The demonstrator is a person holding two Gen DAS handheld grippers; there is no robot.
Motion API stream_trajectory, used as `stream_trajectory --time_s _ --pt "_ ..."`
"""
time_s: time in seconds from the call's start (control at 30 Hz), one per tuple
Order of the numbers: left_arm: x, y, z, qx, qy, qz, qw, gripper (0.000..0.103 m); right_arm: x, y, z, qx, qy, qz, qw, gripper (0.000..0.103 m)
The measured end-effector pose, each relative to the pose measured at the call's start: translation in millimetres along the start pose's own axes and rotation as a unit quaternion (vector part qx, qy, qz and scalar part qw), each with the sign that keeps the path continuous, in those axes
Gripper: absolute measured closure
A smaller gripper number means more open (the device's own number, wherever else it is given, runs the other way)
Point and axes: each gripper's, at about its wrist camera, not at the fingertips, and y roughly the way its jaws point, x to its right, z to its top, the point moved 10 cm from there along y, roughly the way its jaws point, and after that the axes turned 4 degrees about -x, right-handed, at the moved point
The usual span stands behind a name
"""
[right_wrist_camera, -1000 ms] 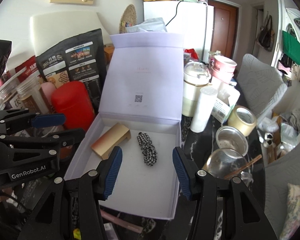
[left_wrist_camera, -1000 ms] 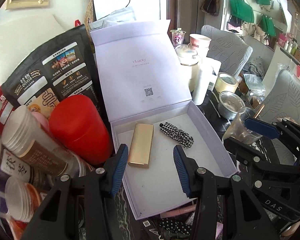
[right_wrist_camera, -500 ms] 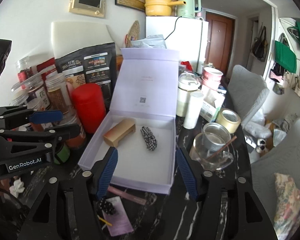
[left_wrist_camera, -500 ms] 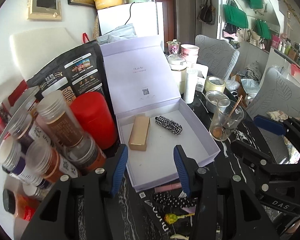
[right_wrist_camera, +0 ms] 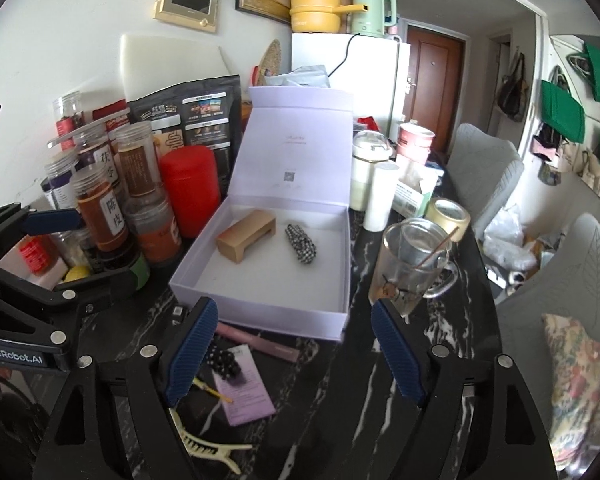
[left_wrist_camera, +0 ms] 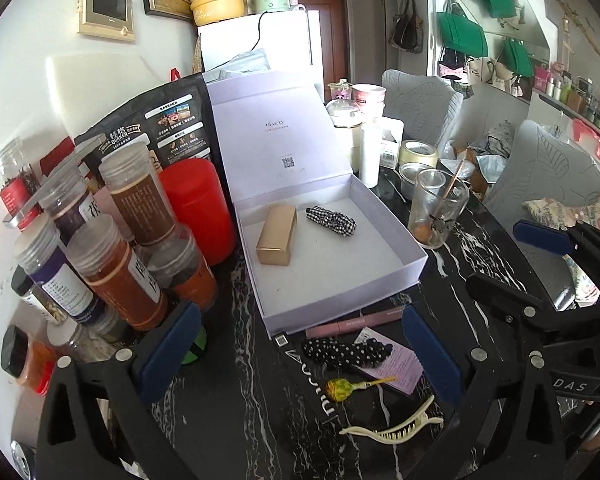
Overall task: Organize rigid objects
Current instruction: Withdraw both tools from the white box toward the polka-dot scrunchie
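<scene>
Left wrist view shows the left gripper (left_wrist_camera: 300,354) with its jaws spread wide and nothing between the pads; they have just been opening. It hovers over the near part of the black marbled table (left_wrist_camera: 256,408). The right gripper (right_wrist_camera: 294,354) is likewise parted and empty, its jaws also just having widened.

An open lilac box (left_wrist_camera: 380,284) sits mid-table, lid propped upright at its far edge. Inside, a gold case (left_wrist_camera: 277,234) lies toward the left wall and a checked scrunchie (left_wrist_camera: 331,221) just beside it toward the back. Against the box's near wall lies a pink pen (left_wrist_camera: 352,322). Closer to the near edge are a dotted scrunchie (left_wrist_camera: 346,353) on a lilac card (left_wrist_camera: 396,366), a lollipop (left_wrist_camera: 340,390) and a cream hair claw (left_wrist_camera: 392,426). Spice jars (left_wrist_camera: 116,272) and a red canister (left_wrist_camera: 198,208) crowd the left edge; a glass mug (right_wrist_camera: 410,264) stands right of the box.
</scene>
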Motion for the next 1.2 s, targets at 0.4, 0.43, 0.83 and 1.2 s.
stream_trajectory --time_s 0.4,0.43,0.83,1.2 --pt "8.5 -3.9 -20.0 0.002 0.005 -0.010 0.9999 0.000 0.6 -9.6 -14.5 0.011 0.008 0.008 1.000 0.023" --pt "8.5 -3.1 -21.5 0.002 0.006 -0.008 0.9999 0.000 0.6 -9.6 -15.9 0.011 0.009 0.007 1.000 0.023" --pt "23.4 4.5 -42.1 0.002 0.047 -0.015 0.9988 0.000 0.0 1.8 -46.7 -0.007 0.022 0.016 1.000 0.022" --pt "34.6 18.1 -65.0 -0.014 0.050 -0.045 0.9976 0.000 -4.3 19.4 -74.4 -0.025 0.030 0.048 0.998 0.022"
